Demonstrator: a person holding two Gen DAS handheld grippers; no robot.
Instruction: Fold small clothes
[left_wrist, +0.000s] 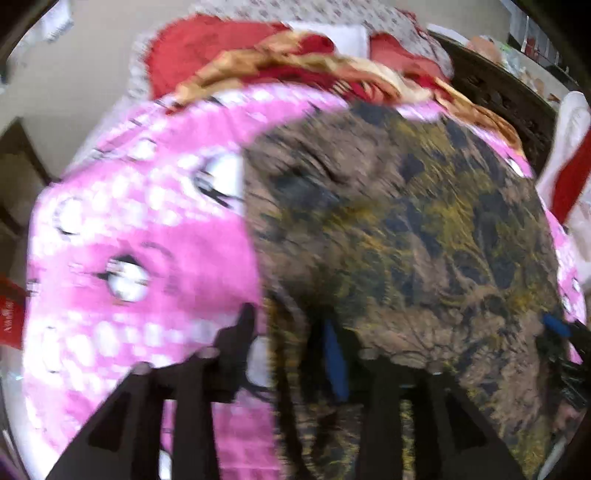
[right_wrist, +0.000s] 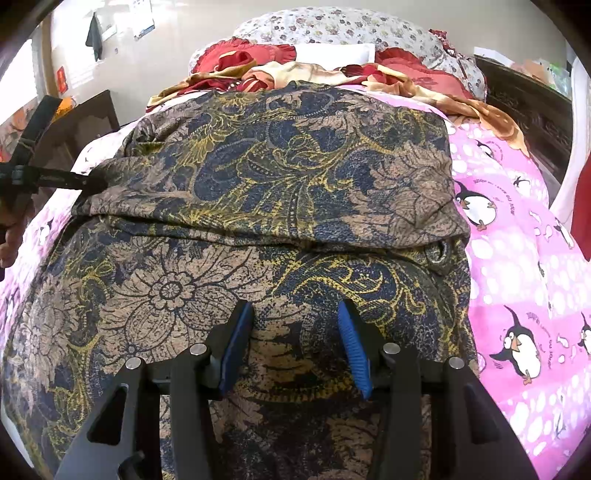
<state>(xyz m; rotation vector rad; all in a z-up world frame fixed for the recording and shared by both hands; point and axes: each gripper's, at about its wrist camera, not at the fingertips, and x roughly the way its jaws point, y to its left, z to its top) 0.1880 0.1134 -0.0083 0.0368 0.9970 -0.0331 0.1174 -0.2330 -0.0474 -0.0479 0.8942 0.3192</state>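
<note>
A brown garment with dark blue and yellow floral print (right_wrist: 280, 184) lies on a pink penguin-print sheet (right_wrist: 517, 258), its far part folded over toward me. My right gripper (right_wrist: 293, 314) is open and empty just above the near part of the garment. In the right wrist view my left gripper (right_wrist: 86, 182) shows at the far left, its tip at the garment's left edge. In the blurred left wrist view the garment (left_wrist: 406, 229) fills the right side and cloth drapes between my left gripper's fingers (left_wrist: 291, 332); a blue pad (left_wrist: 336, 365) shows behind it.
A pile of red and gold fabrics (right_wrist: 295, 74) and a flowered pillow (right_wrist: 332, 26) lie at the far end of the bed. A dark carved headboard (right_wrist: 532, 107) stands at the right. A dark cabinet (right_wrist: 88, 118) stands at the left.
</note>
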